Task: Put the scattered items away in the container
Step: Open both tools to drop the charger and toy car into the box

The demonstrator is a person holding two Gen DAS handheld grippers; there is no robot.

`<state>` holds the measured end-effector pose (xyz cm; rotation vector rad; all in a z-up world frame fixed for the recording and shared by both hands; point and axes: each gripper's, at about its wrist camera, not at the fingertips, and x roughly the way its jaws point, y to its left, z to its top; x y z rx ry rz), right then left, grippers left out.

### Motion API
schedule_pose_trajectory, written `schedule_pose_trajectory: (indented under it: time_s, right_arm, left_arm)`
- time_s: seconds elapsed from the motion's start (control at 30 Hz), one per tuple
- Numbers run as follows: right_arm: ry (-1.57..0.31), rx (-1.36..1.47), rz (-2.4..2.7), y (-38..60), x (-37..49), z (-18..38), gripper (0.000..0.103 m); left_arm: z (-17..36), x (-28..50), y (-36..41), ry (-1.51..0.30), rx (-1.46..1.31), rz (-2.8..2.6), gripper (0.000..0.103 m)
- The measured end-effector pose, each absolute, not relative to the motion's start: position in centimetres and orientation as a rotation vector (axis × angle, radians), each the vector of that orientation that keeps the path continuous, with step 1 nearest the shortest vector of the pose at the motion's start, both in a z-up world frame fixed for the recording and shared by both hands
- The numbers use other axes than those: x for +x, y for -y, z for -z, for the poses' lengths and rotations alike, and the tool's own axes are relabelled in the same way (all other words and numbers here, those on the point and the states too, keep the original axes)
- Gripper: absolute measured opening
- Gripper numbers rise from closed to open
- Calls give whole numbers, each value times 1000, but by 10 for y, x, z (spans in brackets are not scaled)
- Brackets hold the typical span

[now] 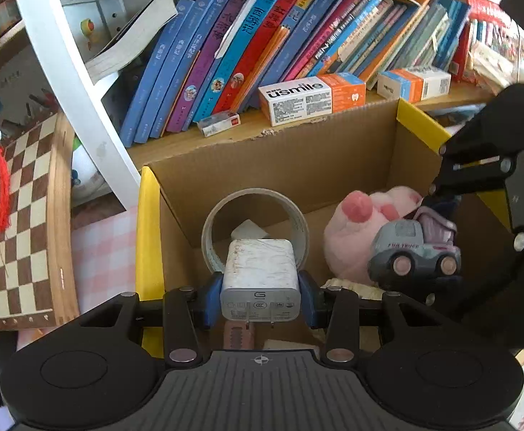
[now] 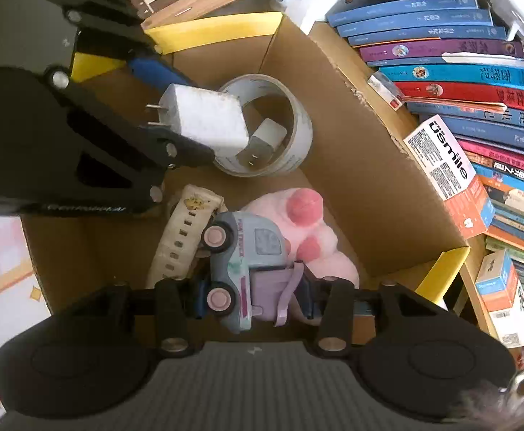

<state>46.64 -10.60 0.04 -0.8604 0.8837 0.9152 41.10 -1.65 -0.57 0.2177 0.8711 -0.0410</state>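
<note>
My left gripper (image 1: 261,296) is shut on a white charger plug (image 1: 261,276) and holds it over the open cardboard box (image 1: 298,158); it also shows in the right wrist view (image 2: 204,120). My right gripper (image 2: 253,296) is shut on a grey and purple toy truck (image 2: 242,262), inside the box above a pink plush toy (image 2: 312,230). The truck also shows in the left wrist view (image 1: 414,251). In the box lie a tape roll (image 2: 290,133) with a small white plug (image 2: 267,138) inside it, and a white watch (image 2: 183,230).
The box has yellow flaps (image 1: 148,230). A shelf of books (image 1: 262,46) and small cartons (image 1: 298,98) stands right behind the box. A chessboard (image 1: 24,215) leans at the left of the box. A pink checked cloth (image 1: 107,251) covers the table beside it.
</note>
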Motion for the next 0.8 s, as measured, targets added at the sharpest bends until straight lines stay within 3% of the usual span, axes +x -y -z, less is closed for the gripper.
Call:
schedule_pose_trajectory:
  time_s: [0.27, 0.4, 0.57, 0.8]
  right_arm:
    - [-897, -817, -904, 106, 468, -1, 53]
    - [-899, -768, -898, 109, 469, -6, 64]
    - [-866, -730, -887, 114, 466, -17, 75]
    - [-798, -650, -870, 127, 458, -40, 86]
  left_arm:
    - [4, 410, 21, -852, 255, 28, 45]
    - [0, 406, 21, -837, 270, 22, 54]
    - [-8, 398, 22, -813, 277, 11, 57]
    - [-28, 381, 29, -732, 291, -16, 74]
